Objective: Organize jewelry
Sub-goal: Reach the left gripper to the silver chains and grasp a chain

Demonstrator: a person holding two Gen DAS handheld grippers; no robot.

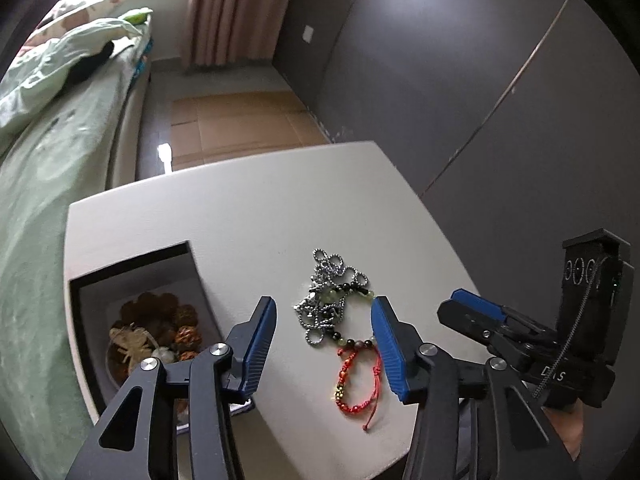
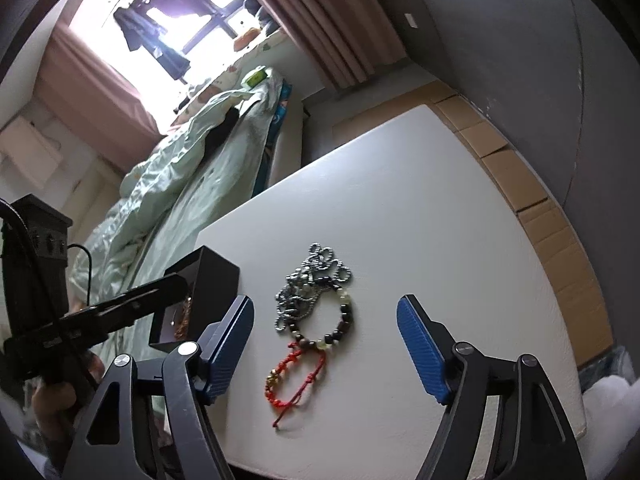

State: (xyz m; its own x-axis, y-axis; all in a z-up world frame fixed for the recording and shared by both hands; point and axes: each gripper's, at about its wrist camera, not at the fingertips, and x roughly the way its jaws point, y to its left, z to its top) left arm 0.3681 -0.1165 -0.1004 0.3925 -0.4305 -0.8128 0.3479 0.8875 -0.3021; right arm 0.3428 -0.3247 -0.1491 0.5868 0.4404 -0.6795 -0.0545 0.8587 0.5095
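A silver ball chain [image 1: 332,264], a dark and green bead bracelet [image 1: 354,343] and a red cord bracelet [image 1: 348,406] lie tangled together on the white tabletop [image 1: 240,208]. My left gripper [image 1: 324,346] is open and hovers just above them, its blue pads on either side of the bead bracelet without touching it. My right gripper [image 2: 328,346] is open wider, over the same chain [image 2: 296,280], bead bracelet [image 2: 347,314] and red bracelet [image 2: 272,380]. A black box [image 1: 84,320] holding brown beaded pieces [image 1: 160,308] sits at the table's left edge.
The black box [image 2: 218,280] stands close to the left of the jewelry. A bed with green bedding [image 1: 48,184] lies beyond the table's left side. Cardboard sheets [image 1: 240,120] cover the floor beside a dark wall [image 1: 440,80]. A hand holds each tool.
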